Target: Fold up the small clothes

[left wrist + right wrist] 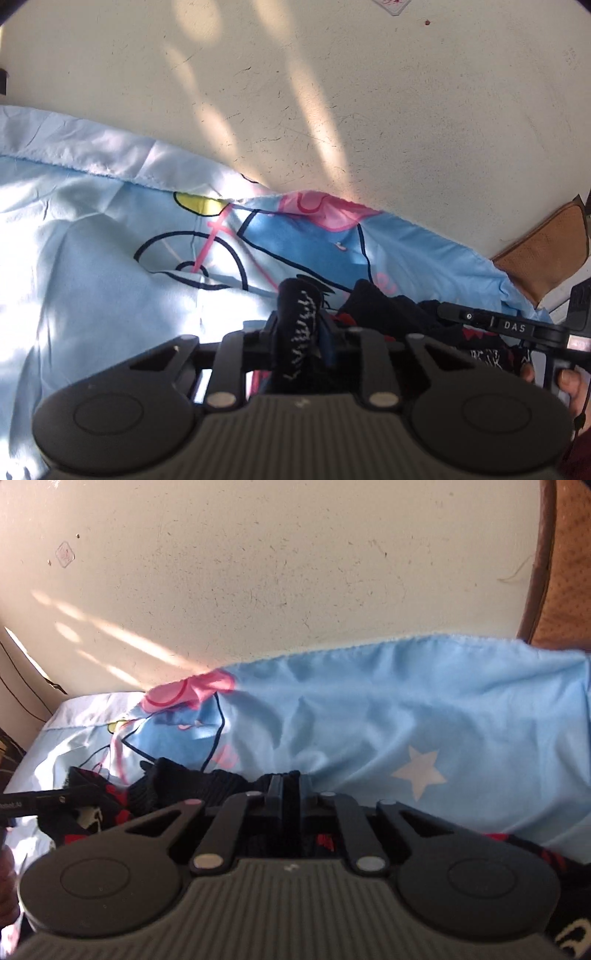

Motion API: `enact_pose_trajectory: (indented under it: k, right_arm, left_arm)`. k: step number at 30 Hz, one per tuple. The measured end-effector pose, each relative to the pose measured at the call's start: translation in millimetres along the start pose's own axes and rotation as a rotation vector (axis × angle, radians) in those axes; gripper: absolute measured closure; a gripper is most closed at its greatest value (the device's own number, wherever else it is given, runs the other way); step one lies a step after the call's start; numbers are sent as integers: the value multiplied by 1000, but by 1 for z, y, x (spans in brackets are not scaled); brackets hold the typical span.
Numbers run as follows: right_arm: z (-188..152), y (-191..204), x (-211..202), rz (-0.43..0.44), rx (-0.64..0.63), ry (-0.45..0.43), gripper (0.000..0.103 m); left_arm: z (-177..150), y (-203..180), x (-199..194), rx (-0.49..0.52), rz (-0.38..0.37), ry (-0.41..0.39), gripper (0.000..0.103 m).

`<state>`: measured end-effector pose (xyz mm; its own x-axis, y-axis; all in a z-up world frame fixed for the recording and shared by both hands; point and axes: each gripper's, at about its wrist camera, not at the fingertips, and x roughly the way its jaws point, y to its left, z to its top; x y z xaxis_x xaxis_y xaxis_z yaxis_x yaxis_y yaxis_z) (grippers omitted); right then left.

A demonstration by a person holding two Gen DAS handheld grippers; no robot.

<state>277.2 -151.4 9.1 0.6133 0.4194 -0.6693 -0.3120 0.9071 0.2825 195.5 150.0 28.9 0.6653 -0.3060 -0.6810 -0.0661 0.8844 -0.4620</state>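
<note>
Jaws on both sides are clamped: left gripper [301, 325] and right gripper [290, 794] each pinch the black garment [388, 314], bunched on the blue bedsheet [92, 240] near the bed's wall-side edge.

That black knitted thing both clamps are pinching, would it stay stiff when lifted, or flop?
Probably flop: the black knitted garment bunches in soft folds between the left gripper and the right gripper. It looks light, and its ribbed knit likely grips rather than slips.
</note>
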Motion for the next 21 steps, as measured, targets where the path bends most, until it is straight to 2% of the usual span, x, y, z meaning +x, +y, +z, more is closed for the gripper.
enact_pose_trajectory:
  k: [4, 5, 9, 13, 16, 19, 21]
  right_arm:
    - [-6, 12, -59, 10, -10, -107, 94]
    - [-9, 16, -78, 24, -13, -131, 97]
    - [-43, 41, -162, 63, -70, -227, 97]
    - [-106, 65, -233, 92, -108, -292, 99]
    - [-168, 78, -265, 101, -109, -306, 99]
    - [-232, 91, -274, 76, -141, -307, 99]
    - [-264, 92, -263, 90, -106, -247, 99]
  left_arm:
    - [-4, -12, -44, 24, -39, -80, 89]
    - [-8, -15, -61, 30, -63, -110, 89]
    - [-41, -25, -123, 68, -134, -201, 89]
    - [-92, -20, -174, 64, -176, -266, 90]
    - [-133, -7, -197, 15, -203, -276, 90]
    - [-167, 10, -205, -40, -165, -269, 91]
    - [-181, 24, -201, -91, -138, -237, 91]
